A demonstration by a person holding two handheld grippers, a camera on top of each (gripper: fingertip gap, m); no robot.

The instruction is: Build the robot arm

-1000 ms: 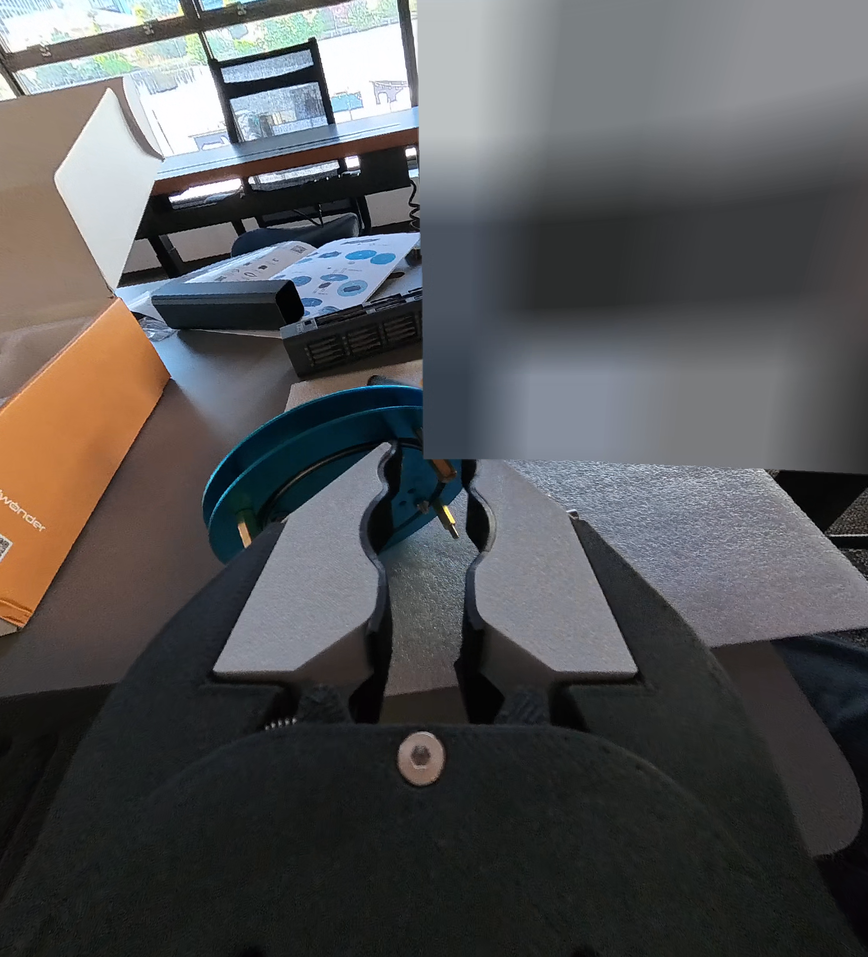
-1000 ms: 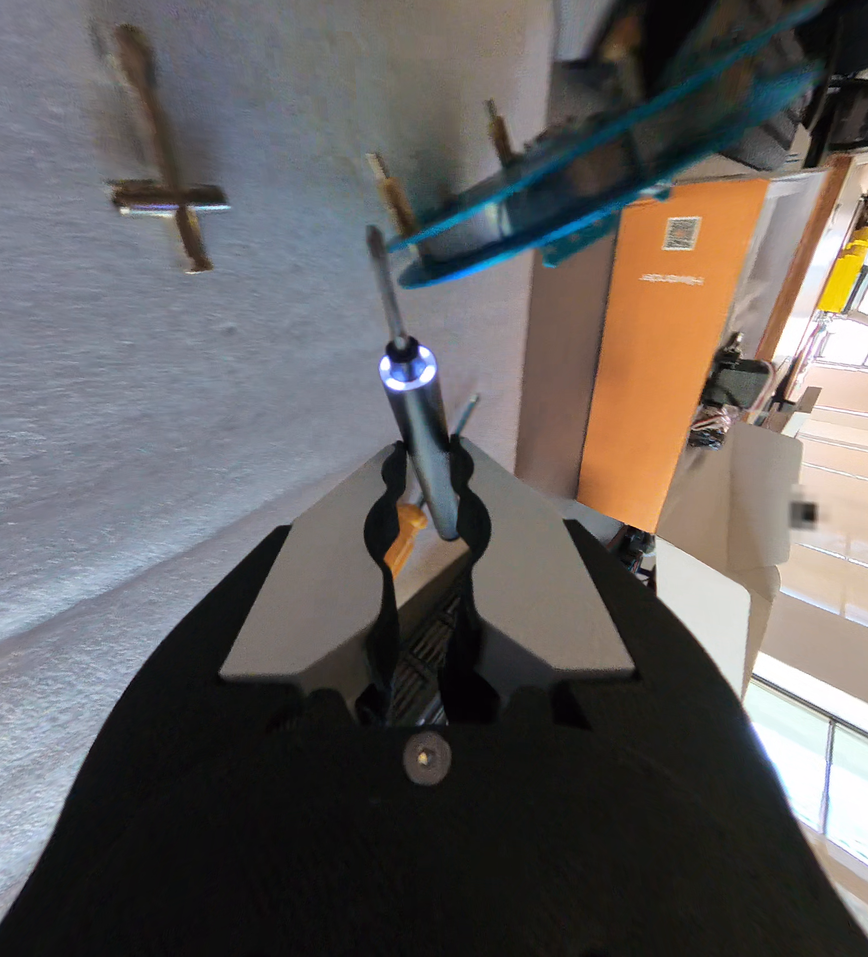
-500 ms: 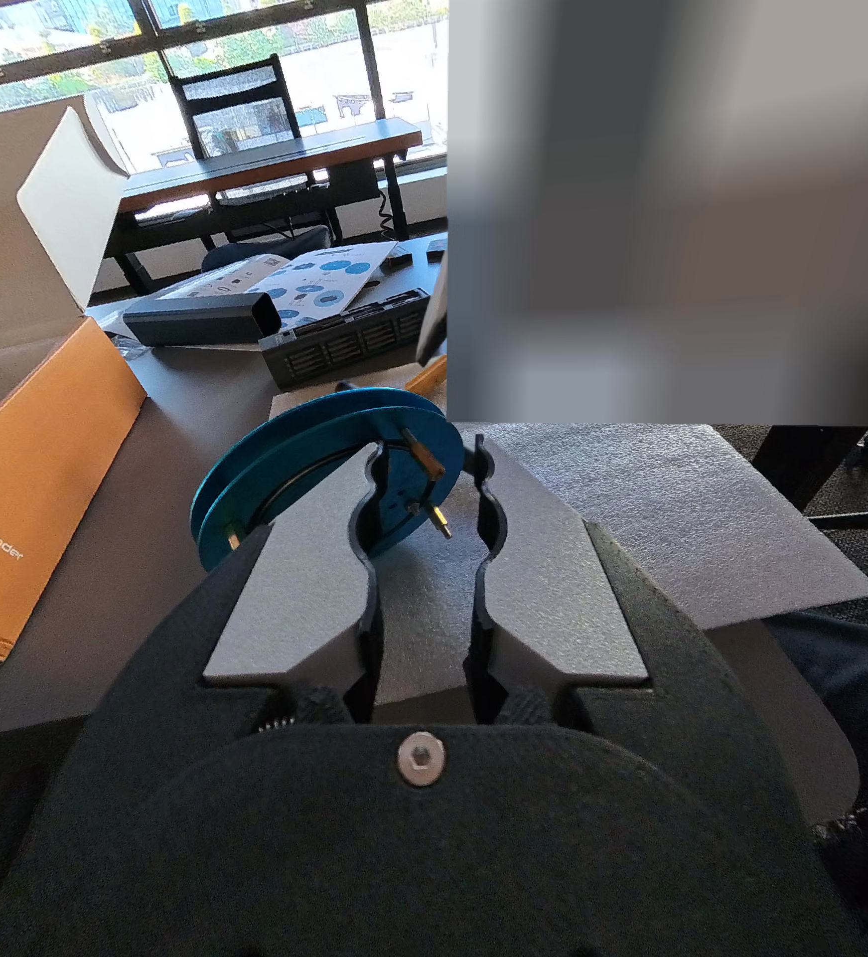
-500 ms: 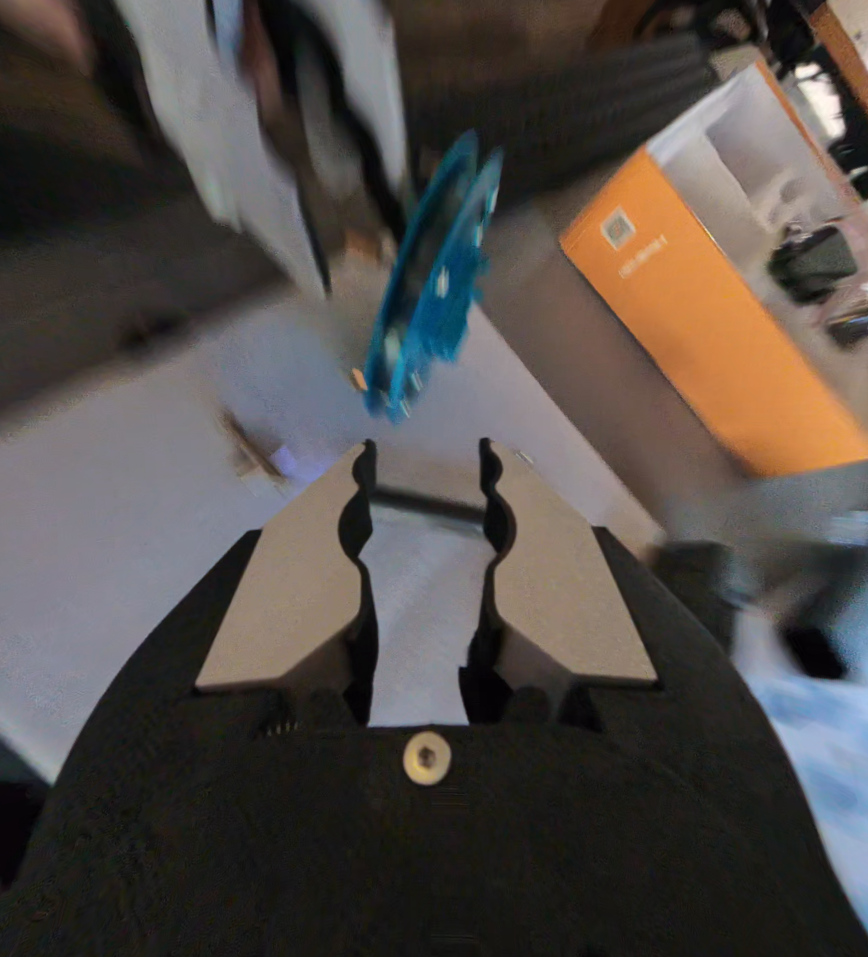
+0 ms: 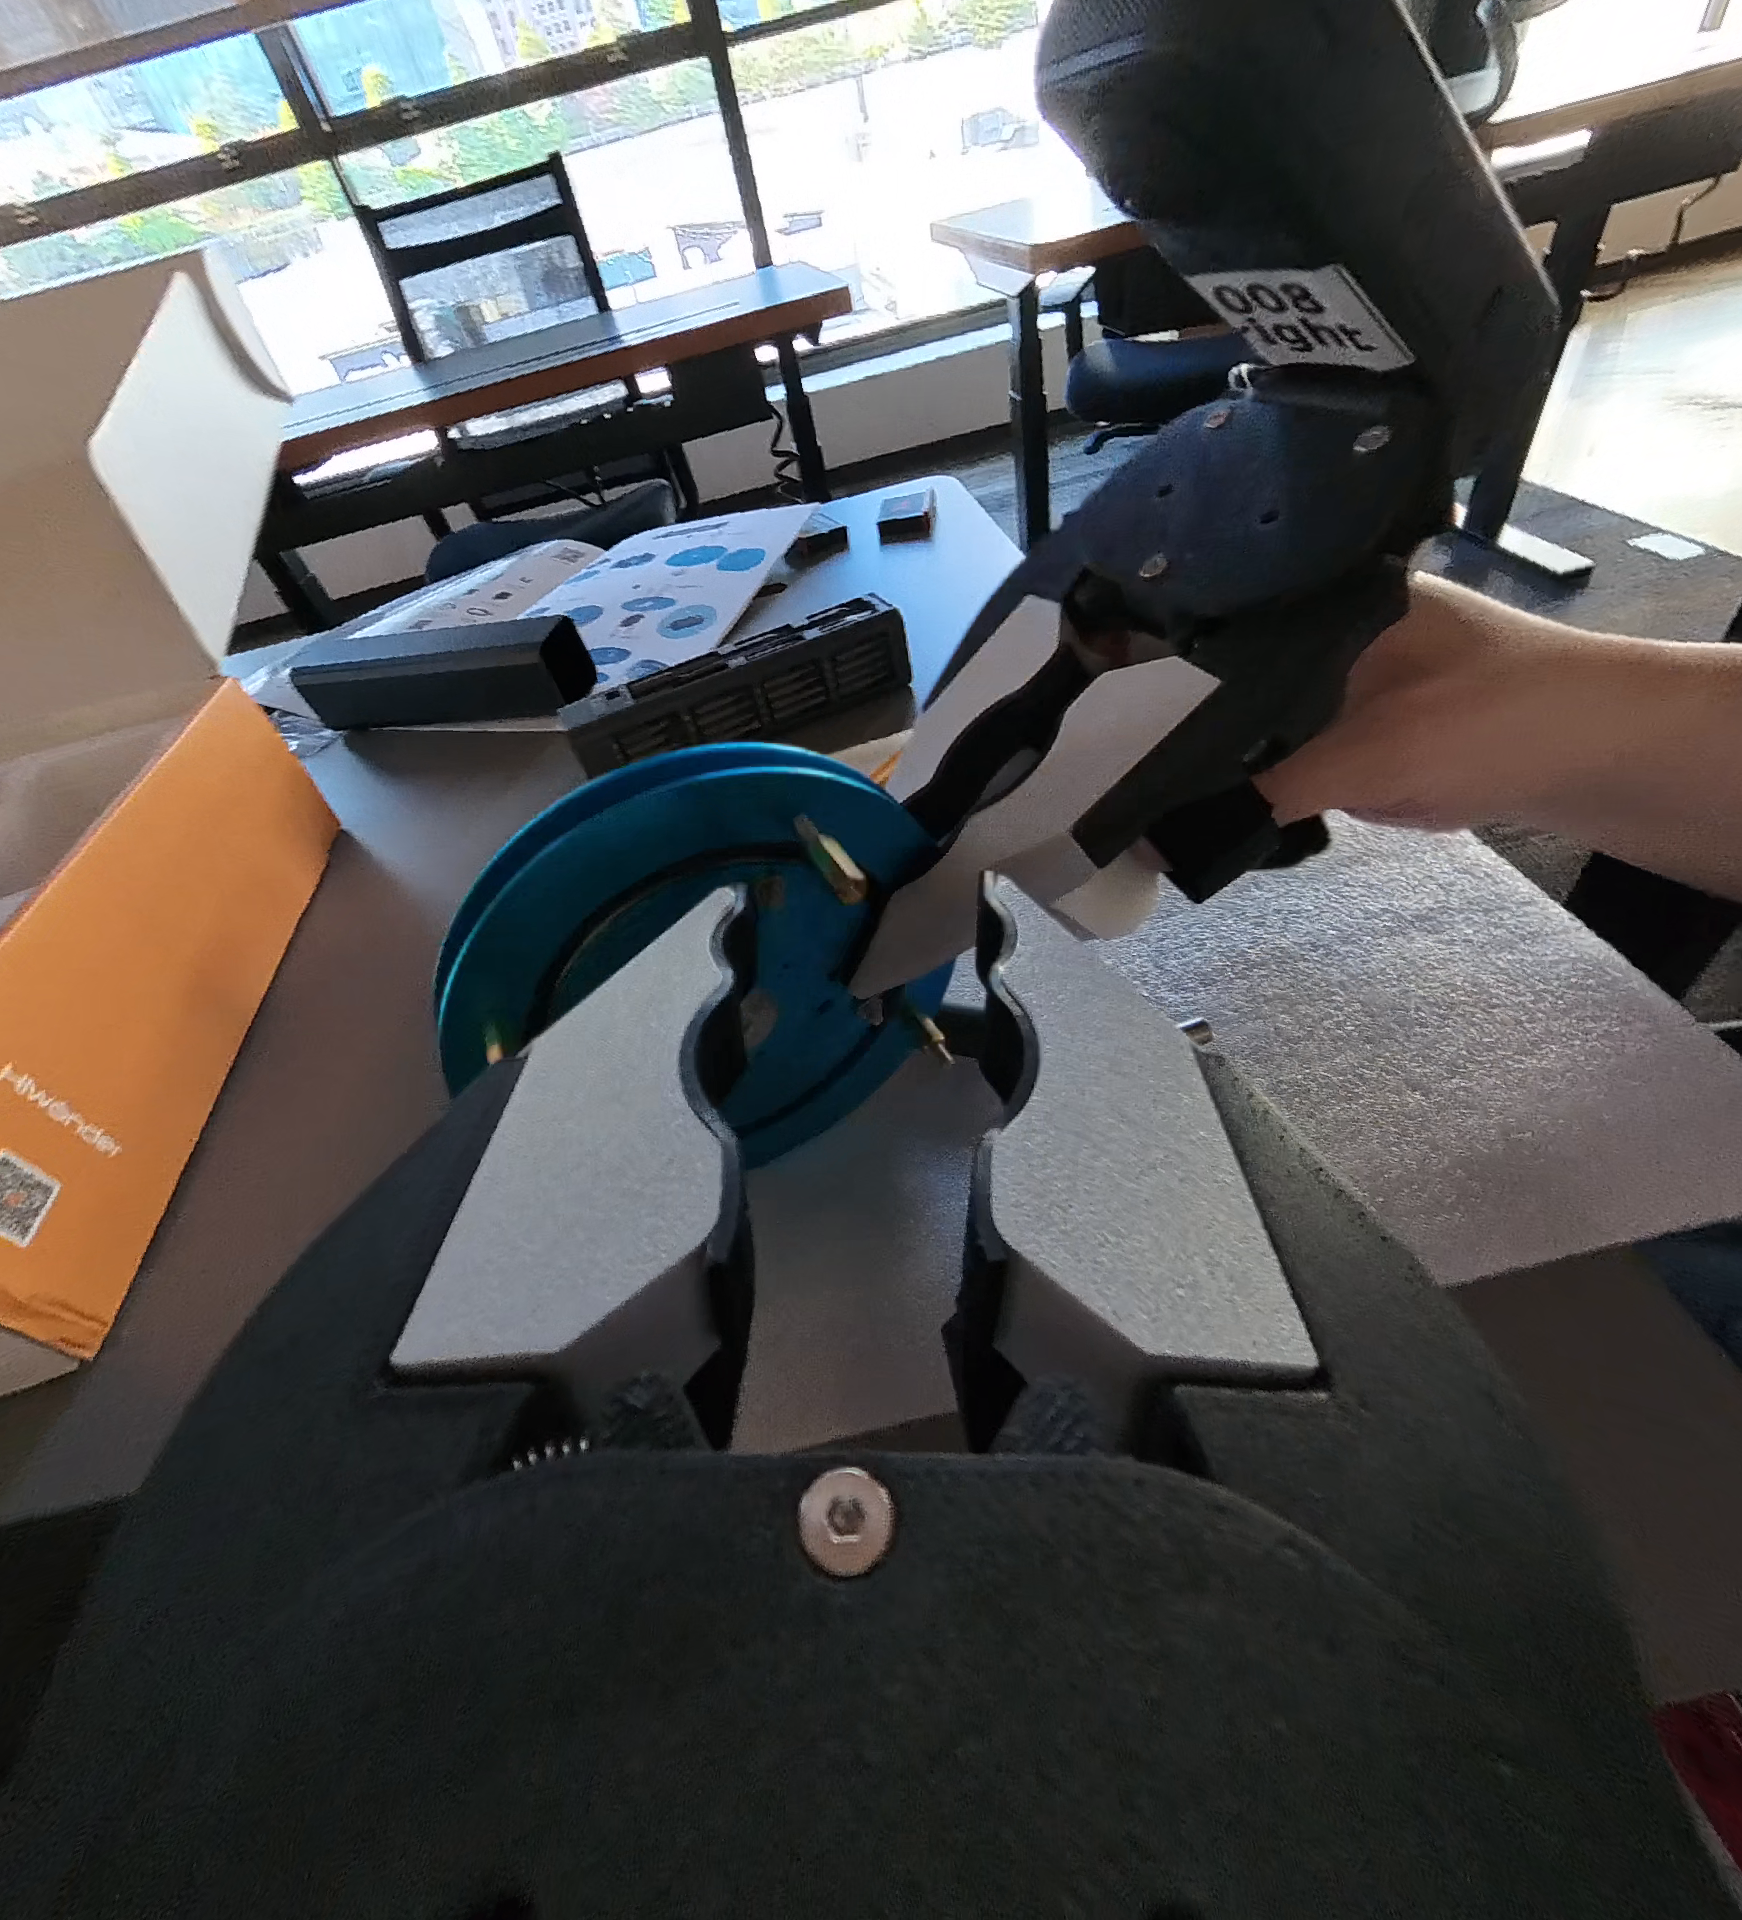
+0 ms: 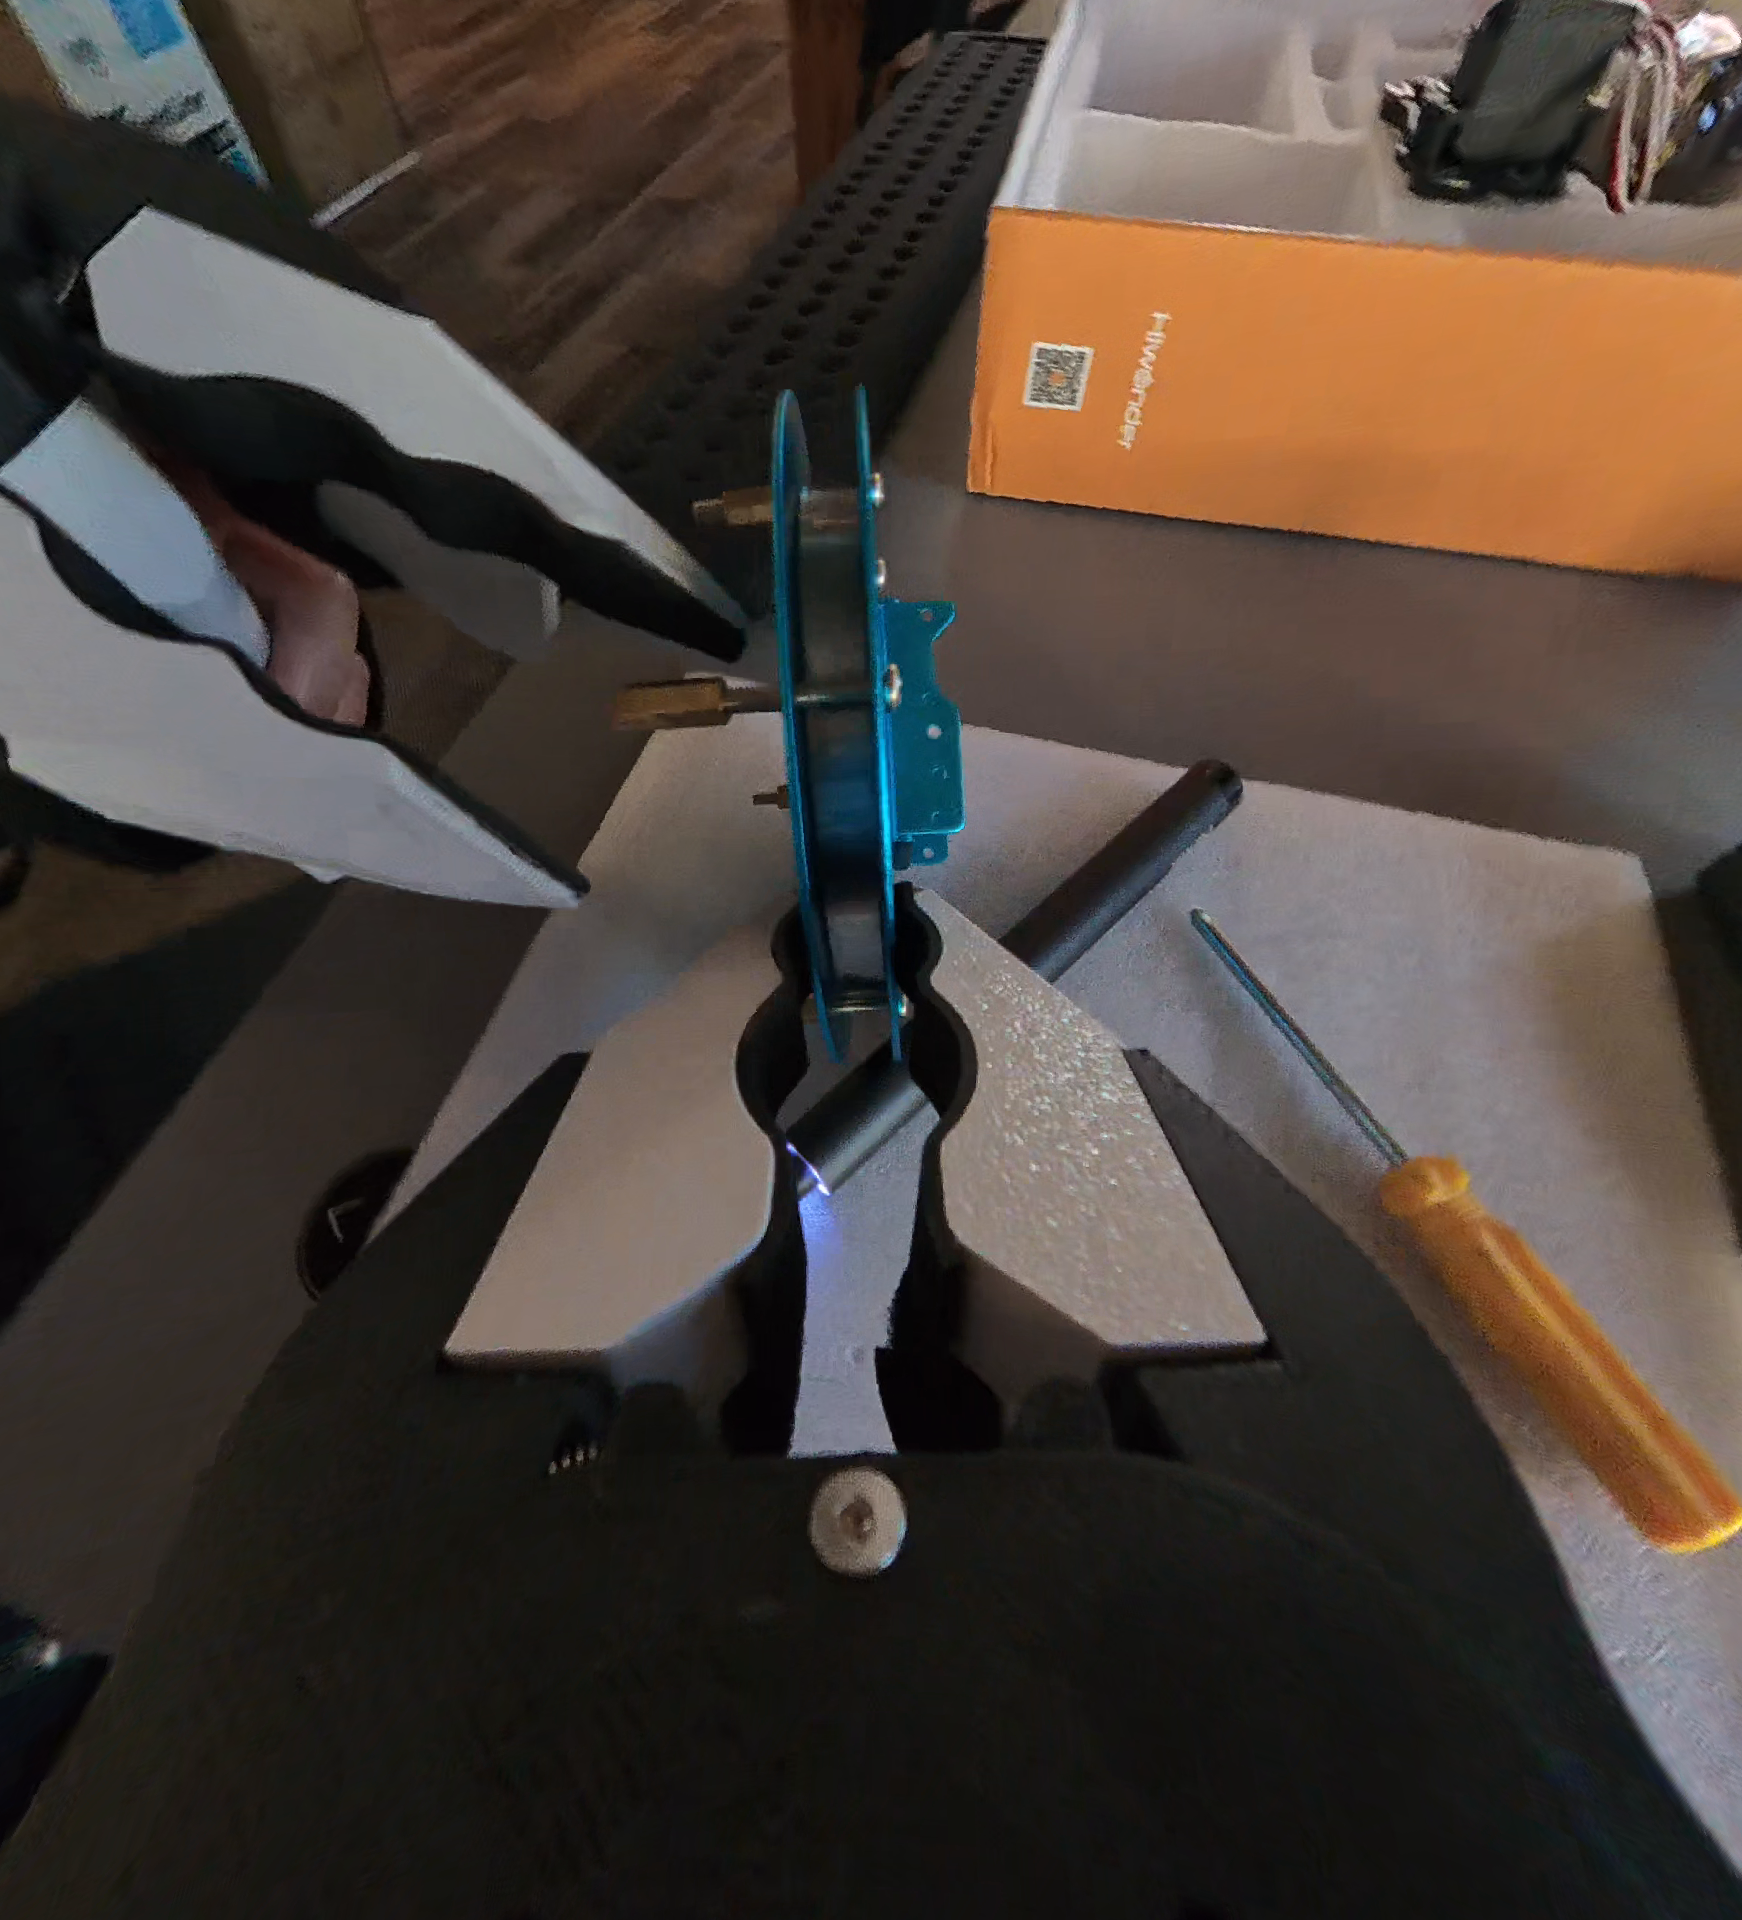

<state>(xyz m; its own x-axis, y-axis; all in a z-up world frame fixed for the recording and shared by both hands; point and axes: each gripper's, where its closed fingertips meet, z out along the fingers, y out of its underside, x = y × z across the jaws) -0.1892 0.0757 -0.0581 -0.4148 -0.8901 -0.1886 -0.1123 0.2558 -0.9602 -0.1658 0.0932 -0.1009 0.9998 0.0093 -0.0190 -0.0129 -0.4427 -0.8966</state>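
Observation:
A blue double-disc assembly (image 5: 638, 852) with brass standoffs stands on edge over a grey foam sheet (image 5: 1418, 1039). My right gripper (image 6: 851, 935) is shut on its lower rim (image 6: 924, 727); in the left wrist view the right gripper (image 5: 908, 873) reaches in from the upper right, held by a hand. My left gripper (image 5: 862, 925) is open and empty, its jaws just short of the disc face; in the right wrist view it (image 6: 654, 769) sits beside the standoffs. A black powered screwdriver (image 6: 1127, 862) lies on the foam with its tip lit.
An orange-handled screwdriver (image 6: 1553, 1351) lies on the foam at the right. An open orange box (image 5: 119, 987) stands to the left. A black bit case (image 5: 742, 686), a dark long box (image 5: 431, 675) and a booklet (image 5: 659, 582) lie behind. A black perforated panel (image 6: 825, 260) is beyond the disc. Left tips to right tips: about 5 cm. From the right gripper's tips to the orange-handled screwdriver (image 6: 1553, 1351) is close to 15 cm.
My right gripper let go of the black screwdriver, swung round and closed on the disc's rim. My left gripper opened wider and released the disc.

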